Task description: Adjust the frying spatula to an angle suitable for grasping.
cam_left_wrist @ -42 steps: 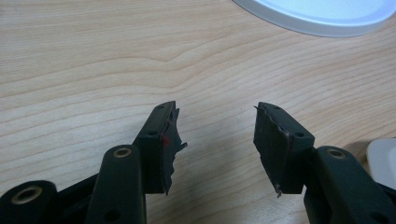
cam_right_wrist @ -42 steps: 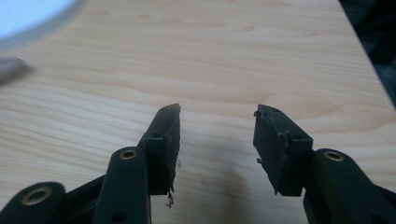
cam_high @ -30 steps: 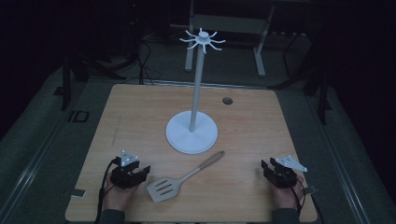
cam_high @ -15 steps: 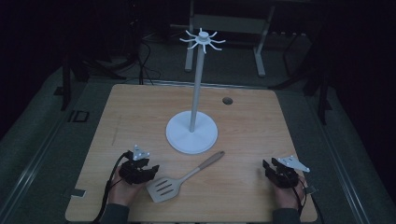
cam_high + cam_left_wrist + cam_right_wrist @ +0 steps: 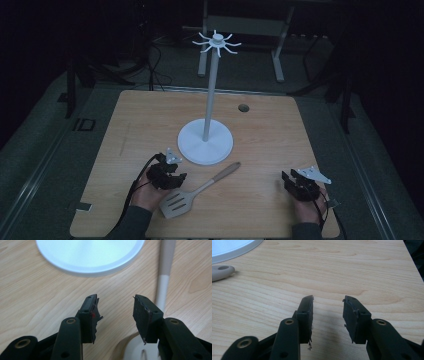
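Woodgrain runs pale and smooth across the square bench [image 5: 150, 120], which has rounded corners and a small dark round hole [image 5: 243, 107] near its far edge. On it lies a spatula [image 5: 197, 192] with a slotted, light grey blade and a slim handle that ends in a tan, rounded tip; it rests flat, slanting from the near left up toward the right, just in front of the stand [image 5: 206, 145]. That stand is white and matte: a wide round foot, a thin upright pole and a crown of short curved hooks at the top.

The left gripper [image 5: 172, 172] hovers just beside the spatula's blade, between it and the stand's foot. Its black jaws, which have just been closing, stand apart with nothing pressed between them; in the left gripper view the handle [image 5: 162, 290] runs past the right-hand jaw, and the blade is cut off at the bottom edge. The pads look ragged at their edges.

The right gripper [image 5: 290, 181] sits near the bench's near right corner, well apart from the spatula, jaws apart over bare wood.

Surroundings beyond the bench are dark and hard to make out.
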Tool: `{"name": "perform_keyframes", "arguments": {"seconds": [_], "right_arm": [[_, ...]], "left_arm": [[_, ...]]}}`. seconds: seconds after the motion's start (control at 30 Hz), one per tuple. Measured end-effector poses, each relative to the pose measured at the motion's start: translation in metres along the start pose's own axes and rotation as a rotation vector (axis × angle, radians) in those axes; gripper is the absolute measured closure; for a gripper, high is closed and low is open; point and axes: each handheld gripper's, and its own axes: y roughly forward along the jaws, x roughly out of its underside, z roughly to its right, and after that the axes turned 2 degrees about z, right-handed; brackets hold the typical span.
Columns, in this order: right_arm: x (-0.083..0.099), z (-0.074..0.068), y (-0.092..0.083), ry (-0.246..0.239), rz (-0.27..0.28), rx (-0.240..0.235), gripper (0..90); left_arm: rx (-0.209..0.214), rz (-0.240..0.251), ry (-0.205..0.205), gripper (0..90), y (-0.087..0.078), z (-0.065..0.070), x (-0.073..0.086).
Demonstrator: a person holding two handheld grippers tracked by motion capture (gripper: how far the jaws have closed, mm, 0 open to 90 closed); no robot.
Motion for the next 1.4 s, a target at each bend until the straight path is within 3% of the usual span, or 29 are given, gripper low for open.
{"name": "perform_keyframes", "arguments": {"seconds": [0.77,1.07,1.4], "right_arm": [[0.000,0.003,0.000,0.004,-0.006,0.014,58.1],[0.000,0.004,0.000,0.002,-0.008,0.020,57.0],[0.000,0.004,0.000,0.002,-0.007,0.024,56.1]], "left_arm": [[0.072,-0.122,0.110,59.7,0.028,0.027,-0.048],[0.089,-0.184,0.183,64.2,0.043,0.043,-0.061],[0.119,-0.264,0.228,70.1,0.062,0.057,-0.067]]}}
